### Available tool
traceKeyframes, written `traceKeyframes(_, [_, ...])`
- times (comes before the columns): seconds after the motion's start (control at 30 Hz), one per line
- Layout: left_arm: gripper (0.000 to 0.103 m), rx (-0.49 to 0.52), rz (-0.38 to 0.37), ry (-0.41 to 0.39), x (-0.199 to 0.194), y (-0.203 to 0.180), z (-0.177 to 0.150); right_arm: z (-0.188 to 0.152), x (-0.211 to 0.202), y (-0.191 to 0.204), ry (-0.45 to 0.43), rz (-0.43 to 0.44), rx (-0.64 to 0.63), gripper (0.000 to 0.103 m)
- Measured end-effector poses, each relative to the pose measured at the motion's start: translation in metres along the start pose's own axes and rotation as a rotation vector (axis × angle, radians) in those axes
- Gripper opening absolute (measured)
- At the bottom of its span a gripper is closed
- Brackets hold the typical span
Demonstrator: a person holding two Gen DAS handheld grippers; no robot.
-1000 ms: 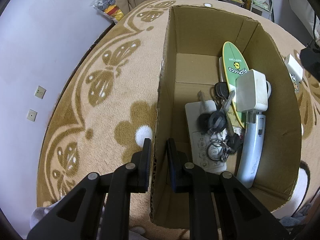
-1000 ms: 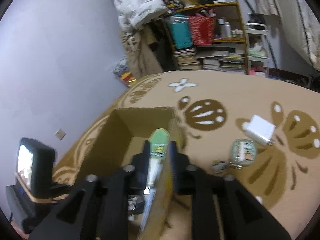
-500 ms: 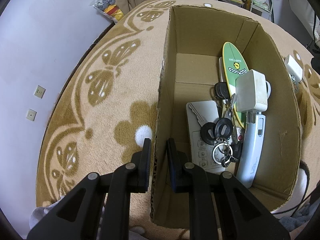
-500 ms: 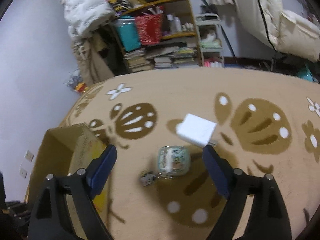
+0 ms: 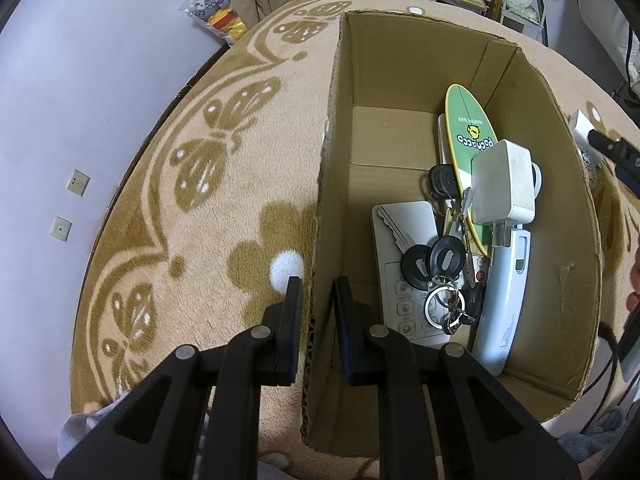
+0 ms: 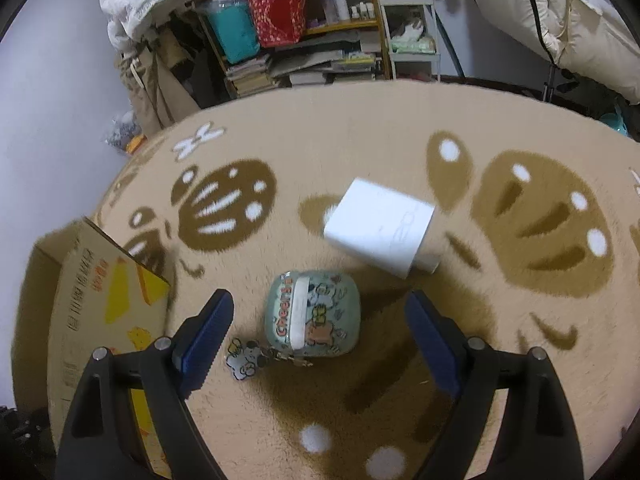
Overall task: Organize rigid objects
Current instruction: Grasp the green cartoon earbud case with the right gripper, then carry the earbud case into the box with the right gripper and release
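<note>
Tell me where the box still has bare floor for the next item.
Inside the cardboard box, the floor is bare along the left wall and at the far end, beyond the green board. The right half is crowded: keys, remote, white charger. The left tongs straddle the left wall.

The box wall (image 5: pixel 326 216) stands between the left fingers (image 5: pixel 294 320); keys (image 5: pixel 434 264) and a charger (image 5: pixel 504 180) lie inside, right of them. Between the right fingers (image 6: pixel 208 328) sits an earbud case (image 6: pixel 312 314), a white adapter (image 6: pixel 380 232) beyond it.
</note>
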State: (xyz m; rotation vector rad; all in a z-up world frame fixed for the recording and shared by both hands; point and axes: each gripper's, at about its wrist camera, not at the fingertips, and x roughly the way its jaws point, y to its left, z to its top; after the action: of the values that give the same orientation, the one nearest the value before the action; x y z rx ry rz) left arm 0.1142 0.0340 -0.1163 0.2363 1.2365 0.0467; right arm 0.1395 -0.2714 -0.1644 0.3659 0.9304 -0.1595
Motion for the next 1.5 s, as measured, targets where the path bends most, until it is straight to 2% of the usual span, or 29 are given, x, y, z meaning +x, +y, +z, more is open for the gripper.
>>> traceKeyframes(0.1, [0.016,0.0,0.0,0.001,0.0,0.0,0.0,-0.002,0.008,0.0,0.015,-0.002,0.001,0.09])
traceKeyframes(0.17, [0.016,-0.001,-0.001,0.002,0.001,0.001,-0.001,-0.003,0.013,0.001,0.025,-0.006,0.006,0.075])
traceKeyframes(0.3, [0.016,0.0,-0.001,0.002,0.001,0.002,-0.001,-0.005,0.02,0.003,0.052,-0.006,0.013,0.062])
traceKeyframes(0.47, [0.016,-0.001,-0.002,0.002,0.001,0.002,-0.001,-0.013,0.014,0.007,0.03,-0.038,-0.01,0.061])
traceKeyframes(0.57, [0.016,0.001,-0.001,0.002,0.0,0.002,-0.001,-0.019,0.007,0.009,0.041,0.01,-0.027,0.061])
traceKeyframes(0.83, [0.016,0.0,-0.004,0.003,0.003,0.003,-0.001,-0.026,-0.027,0.026,-0.018,0.069,-0.066,0.061])
traceKeyframes(1.17, [0.016,0.0,-0.004,0.003,0.004,0.003,-0.001,0.002,-0.104,0.07,-0.19,0.227,-0.111,0.061])
traceKeyframes(1.33, [0.016,-0.001,-0.005,0.003,0.004,0.003,-0.001,0.005,-0.127,0.1,-0.229,0.259,-0.191,0.061])
traceKeyframes(1.5, [0.016,-0.001,-0.005,0.003,0.004,0.003,-0.001,0.005,-0.143,0.122,-0.233,0.369,-0.217,0.061])
